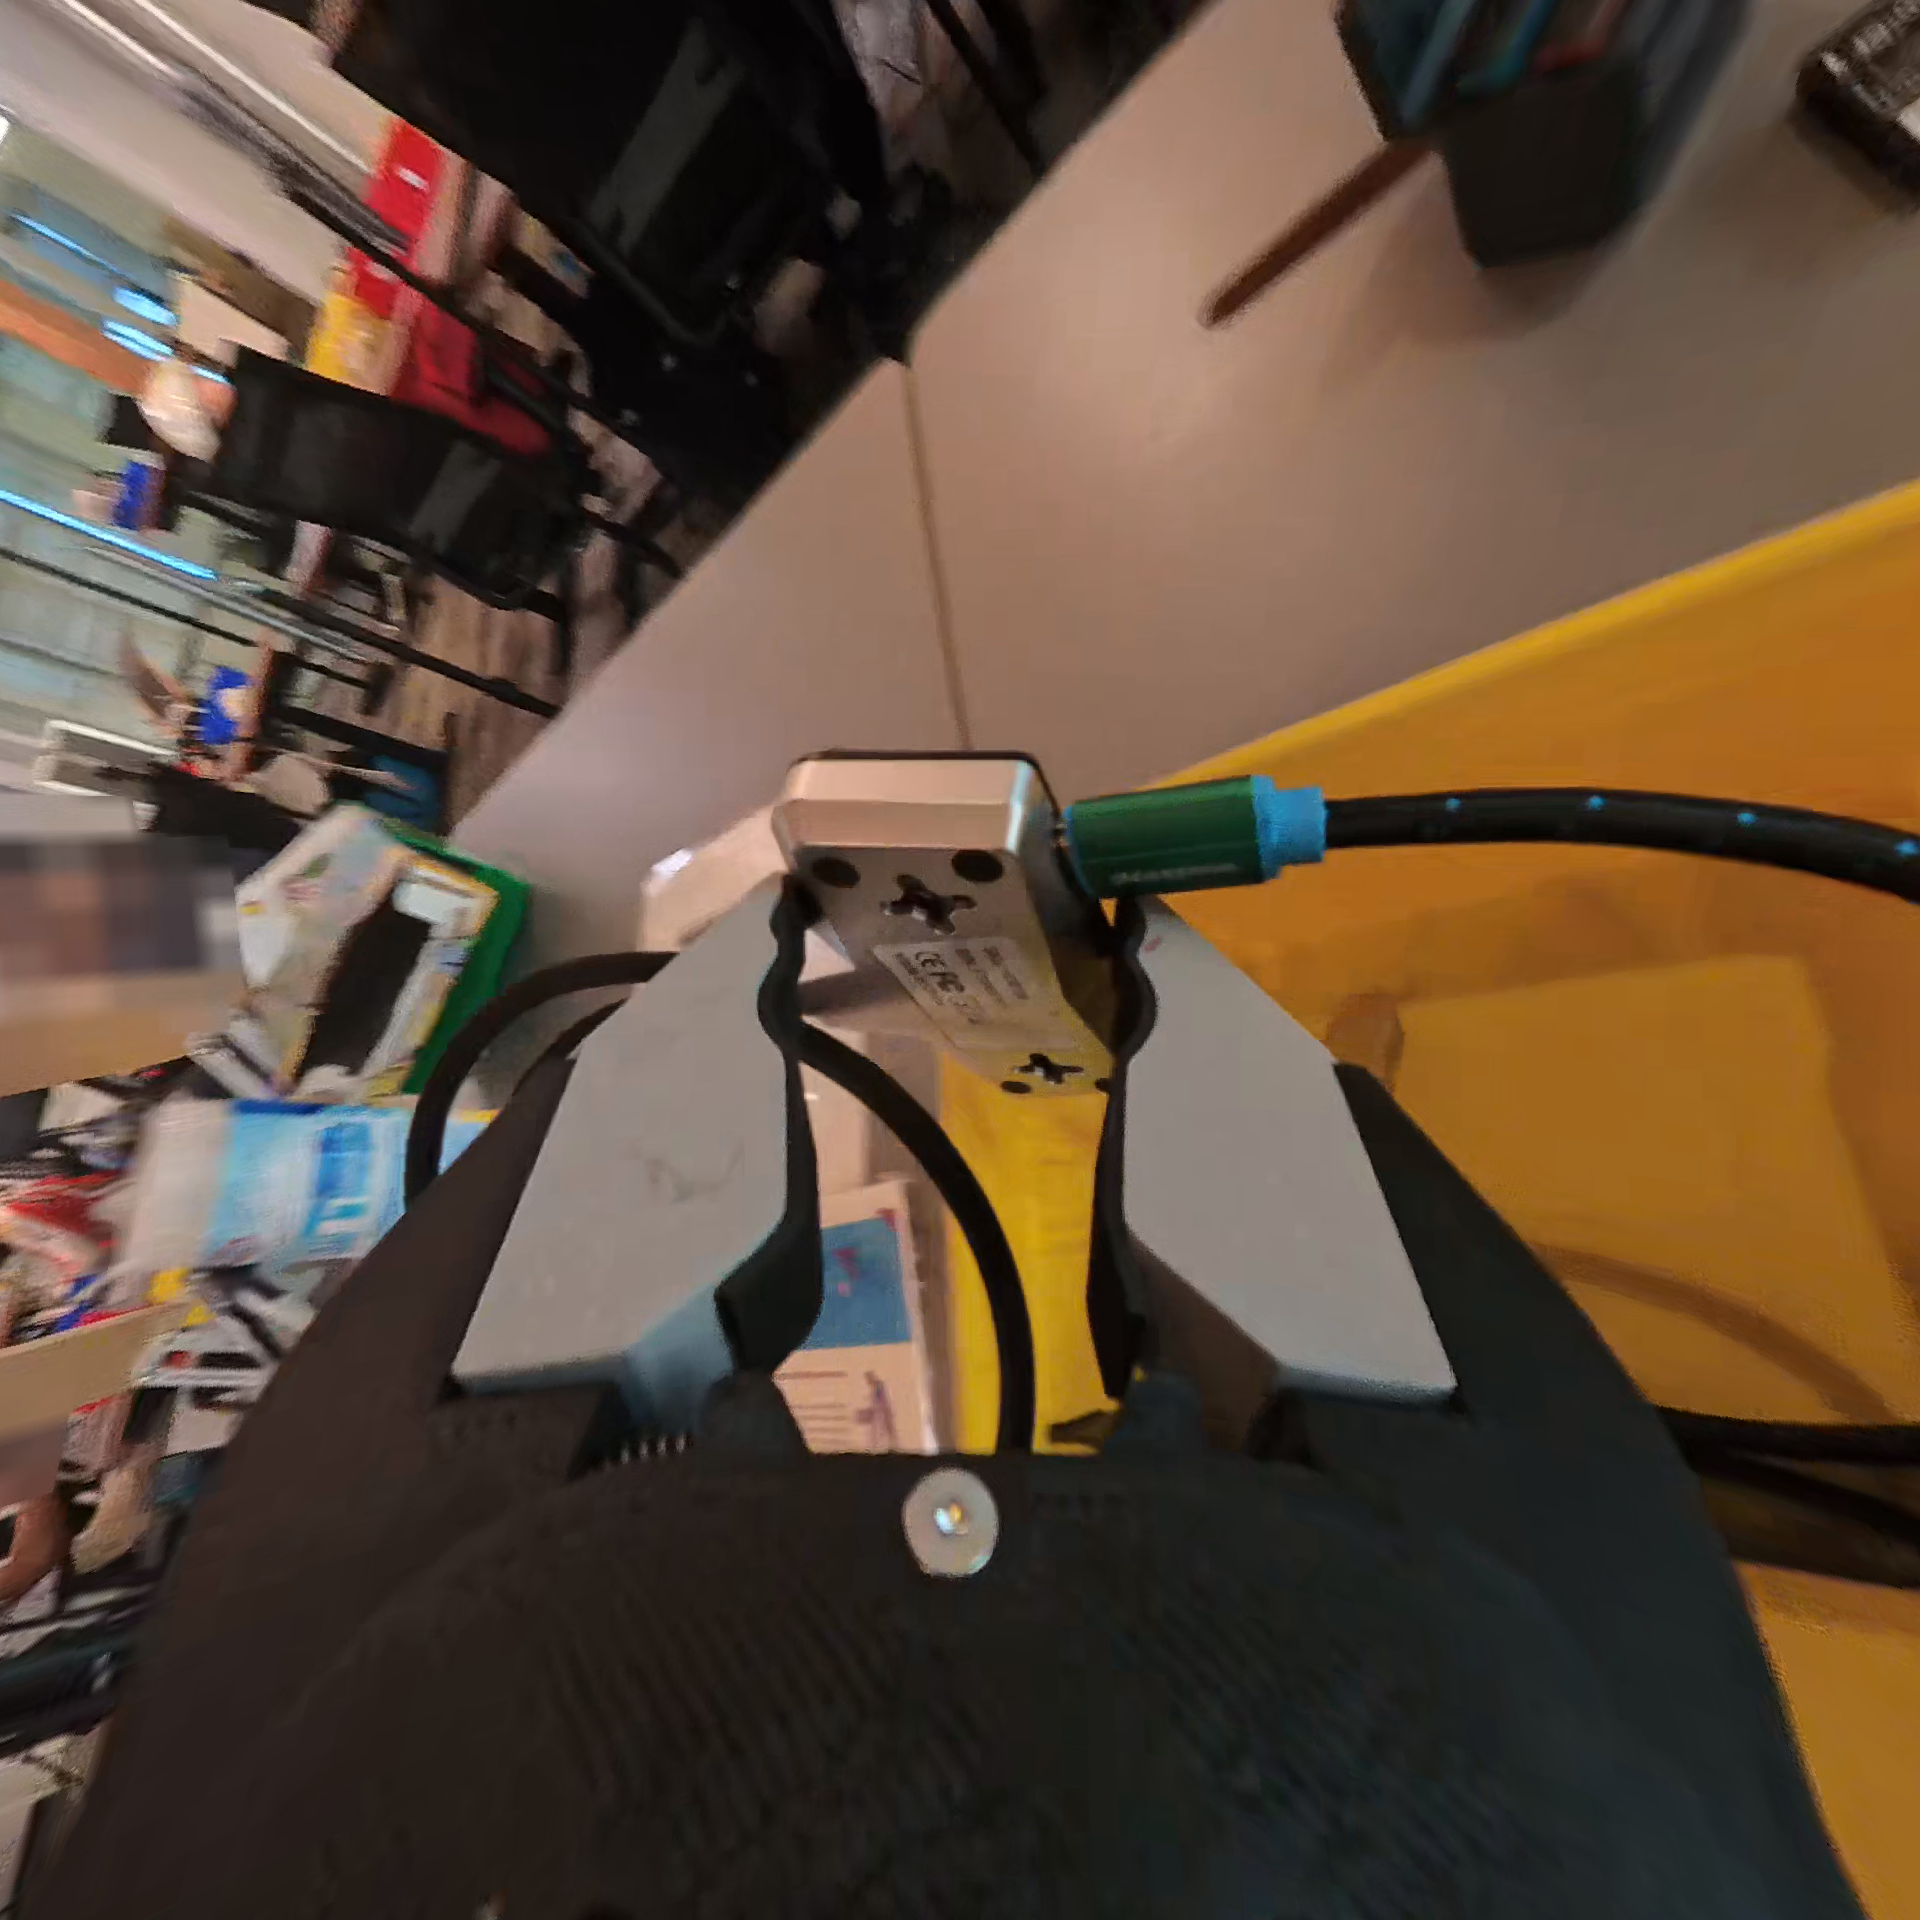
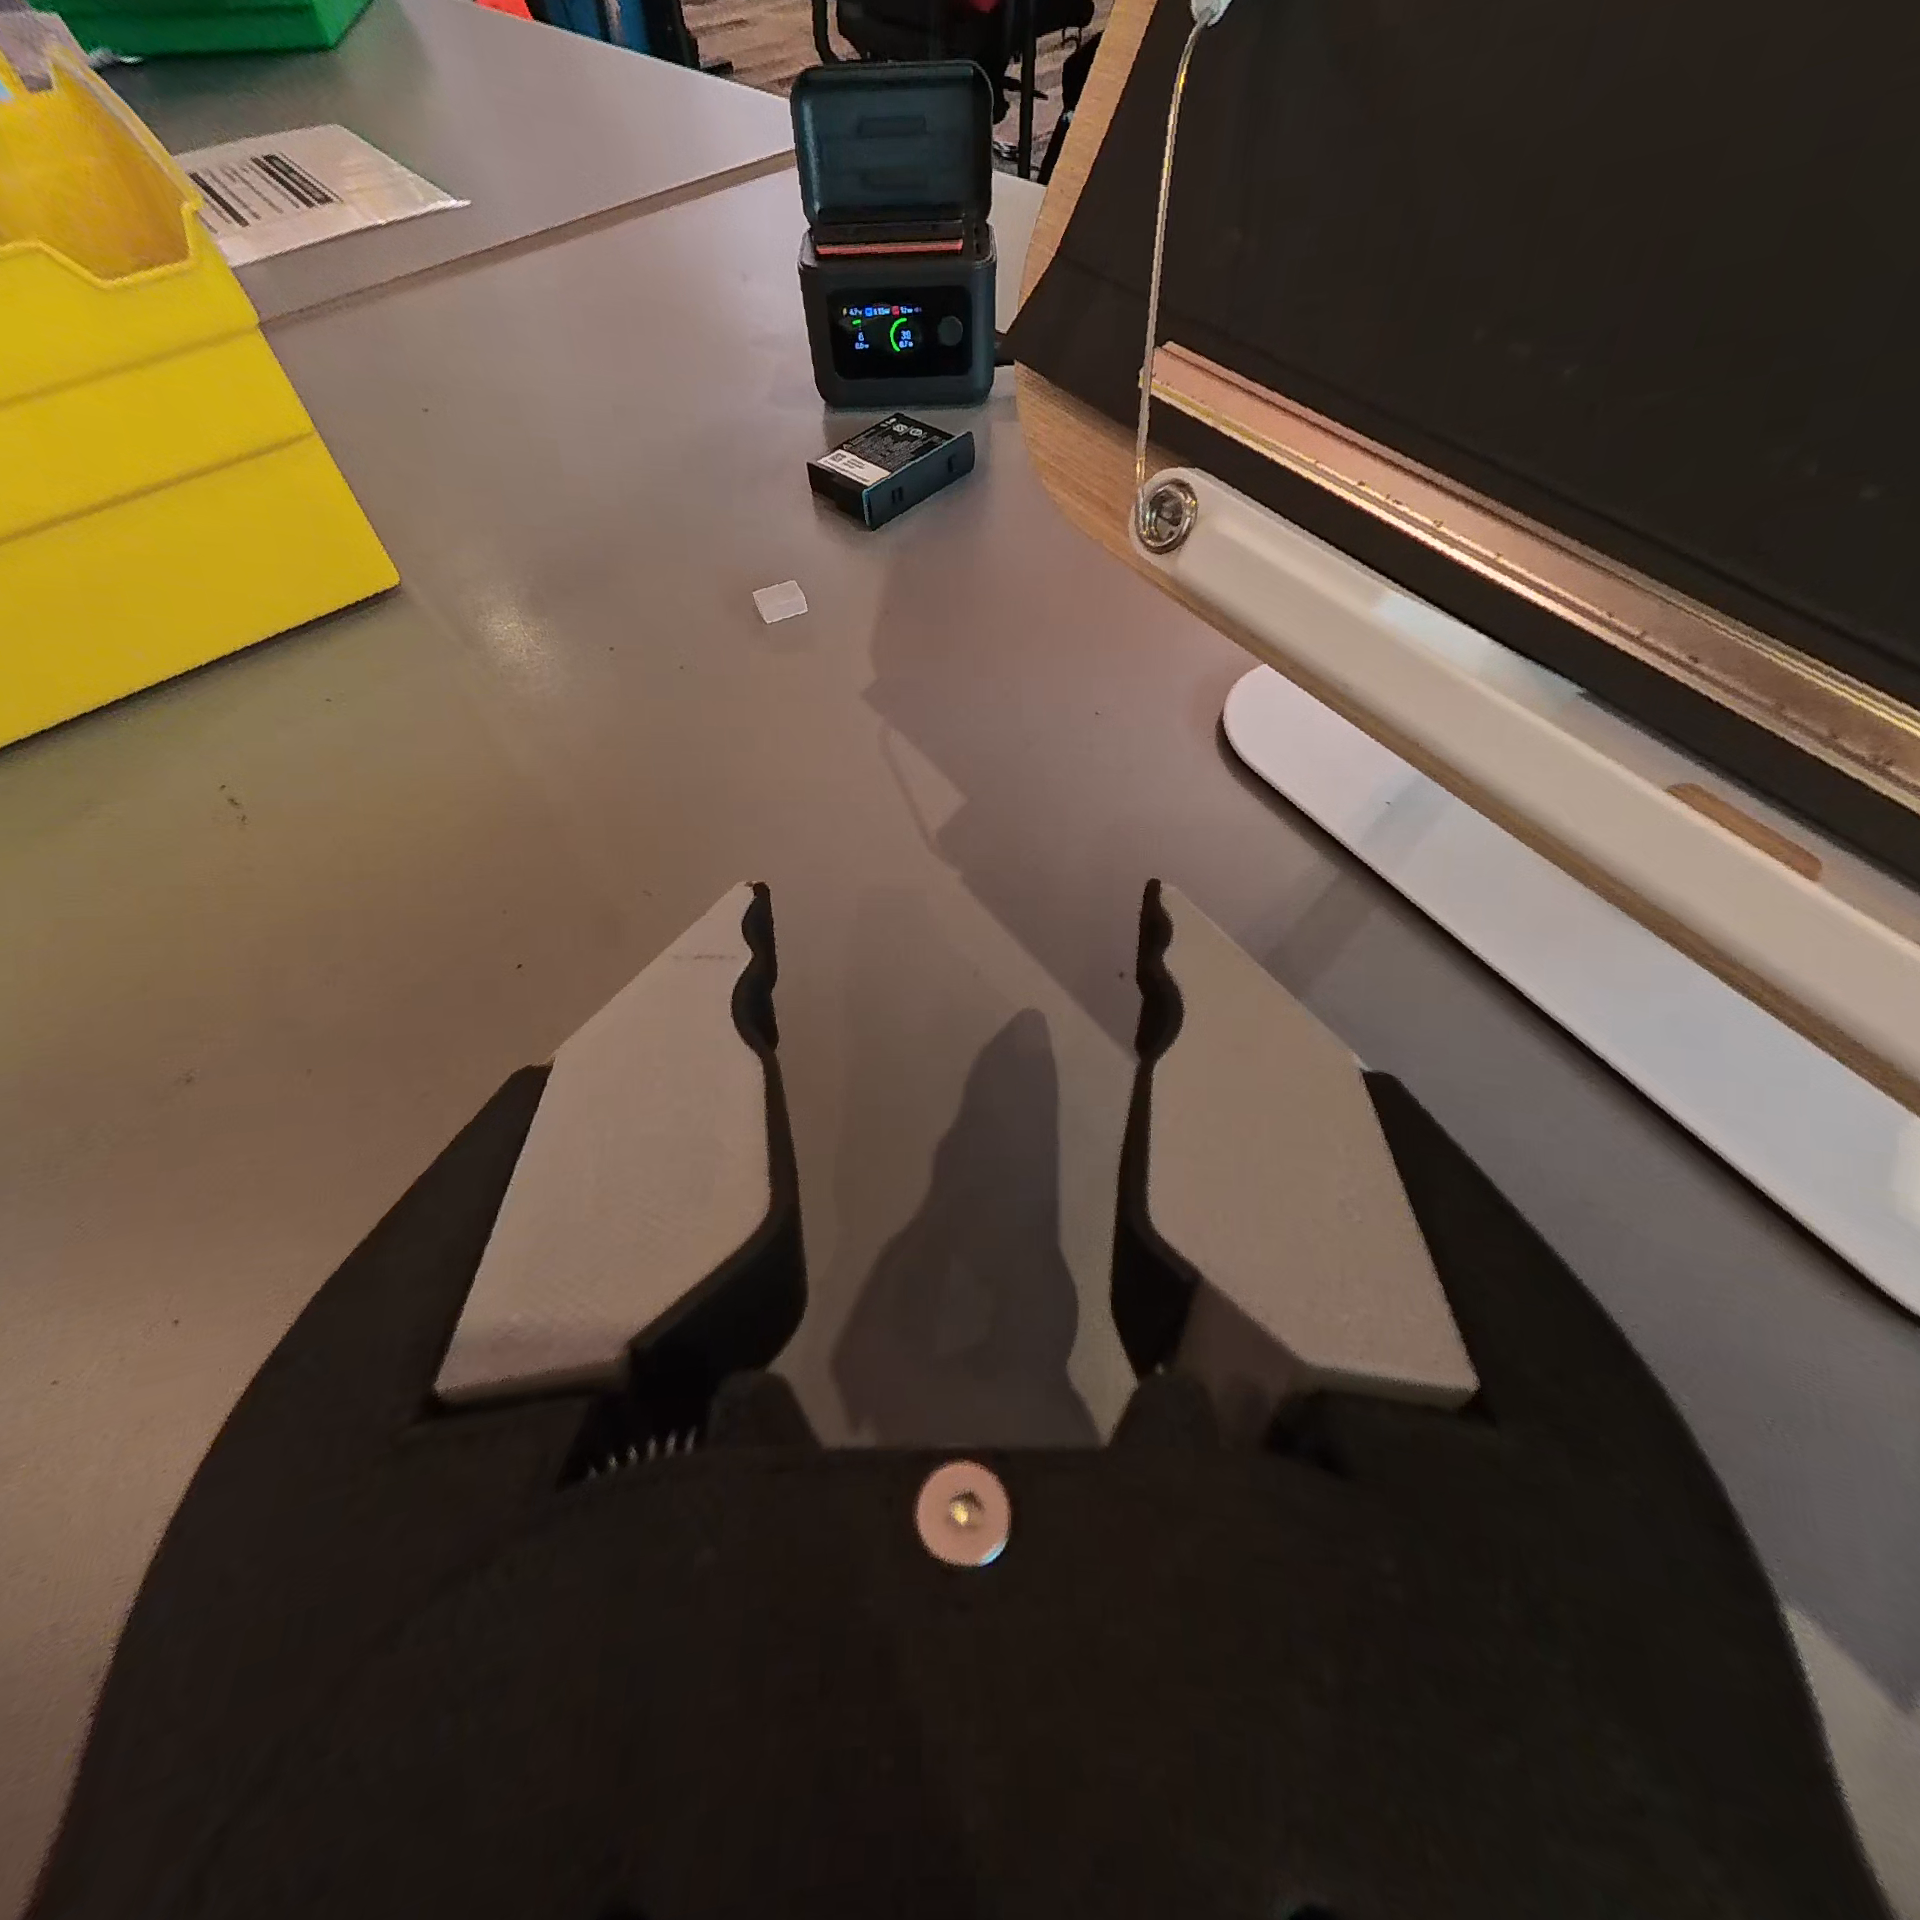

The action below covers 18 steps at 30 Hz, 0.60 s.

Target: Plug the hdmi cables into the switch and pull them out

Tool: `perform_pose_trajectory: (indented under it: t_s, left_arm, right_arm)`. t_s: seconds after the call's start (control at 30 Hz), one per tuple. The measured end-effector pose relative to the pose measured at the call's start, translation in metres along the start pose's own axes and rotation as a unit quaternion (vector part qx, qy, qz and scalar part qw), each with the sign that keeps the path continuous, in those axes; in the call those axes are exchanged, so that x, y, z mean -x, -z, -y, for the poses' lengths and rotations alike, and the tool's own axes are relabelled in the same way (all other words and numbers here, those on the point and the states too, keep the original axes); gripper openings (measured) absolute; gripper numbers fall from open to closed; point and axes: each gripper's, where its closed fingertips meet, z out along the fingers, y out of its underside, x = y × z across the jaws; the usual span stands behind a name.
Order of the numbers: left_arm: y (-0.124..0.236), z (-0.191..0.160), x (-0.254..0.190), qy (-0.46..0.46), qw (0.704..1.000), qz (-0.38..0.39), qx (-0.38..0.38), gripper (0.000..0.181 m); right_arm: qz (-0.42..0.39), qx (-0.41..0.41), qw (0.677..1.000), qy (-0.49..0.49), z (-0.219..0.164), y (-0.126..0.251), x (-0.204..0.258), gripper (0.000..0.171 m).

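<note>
A: Spanning most of both views is the grey counter [image 2: 582, 790]. Next biggest, rt wrist view: a dark monitor-like panel [image 2: 1558, 260] w/ pale wood edge on the right, its white base [image 2: 1558, 935] flat on the counter below.

B: And the yellow thing?

A: Yellow bin [image 1: 1558, 779], right side of the left wrist view; same yellow plastic [image 2: 156, 468] shows far left in the rt view. Left wrist view is tilted and blurred, w/ clutter of boxes at left.

B: Left hand-held gripper?

A: Left hand-held gripper [image 1: 951, 925] is clamped on the switch [image 1: 935, 894], a small silver metal box, underside w/ label facing the cam, held up off the counter beside the bin.

B: Cables?

A: One hdmi cable [image 1: 1610, 842], black braid w/ blue flecks, runs in from the right; its green plug [image 1: 1164, 842] w/ blue collar is seated in the switch's right side. A thin black cable [image 1: 977, 1195] loops below, between the fingers; can't tell where it ends.

B: Right one?

A: Right hand-held gripper [image 2: 951, 904] has jaws apart, nothing between them, low over bare counter, its shadow beneath.

B: Small stuff?

A: Far centre: dark charger case [image 2: 894, 301], lid up, screen lit. Just nearer, a black battery [image 2: 894, 468] lying flat. Nearer still, a tiny clear cap [image 2: 779, 601].
</note>
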Motion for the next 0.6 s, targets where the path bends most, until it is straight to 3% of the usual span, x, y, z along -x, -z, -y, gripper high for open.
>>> perform_pose_trajectory:
  t_s: [0.27,0.4,0.47,0.6]
  left_arm:
    - [0.110,0.096,0.090,-0.060,0.965,0.197,-0.165,0.058]
    - [0.138,0.136,0.085,-0.043,0.965,0.130,-0.223,0.057]
    - [0.148,0.154,0.056,-0.066,0.960,0.031,-0.272,0.057]
    - [0.144,0.160,0.051,0.073,0.956,-0.090,-0.271,0.056]
  right_arm:
    - [0.002,-0.001,1.000,0.005,0.001,-0.001,0.004,0.068]
    - [0.005,-0.002,1.000,-0.002,0.001,-0.001,0.003,0.068]
    - [0.006,-0.004,1.000,-0.004,0.002,0.000,0.003,0.068]
    - [0.007,-0.003,1.000,-0.003,0.001,0.000,0.003,0.068]
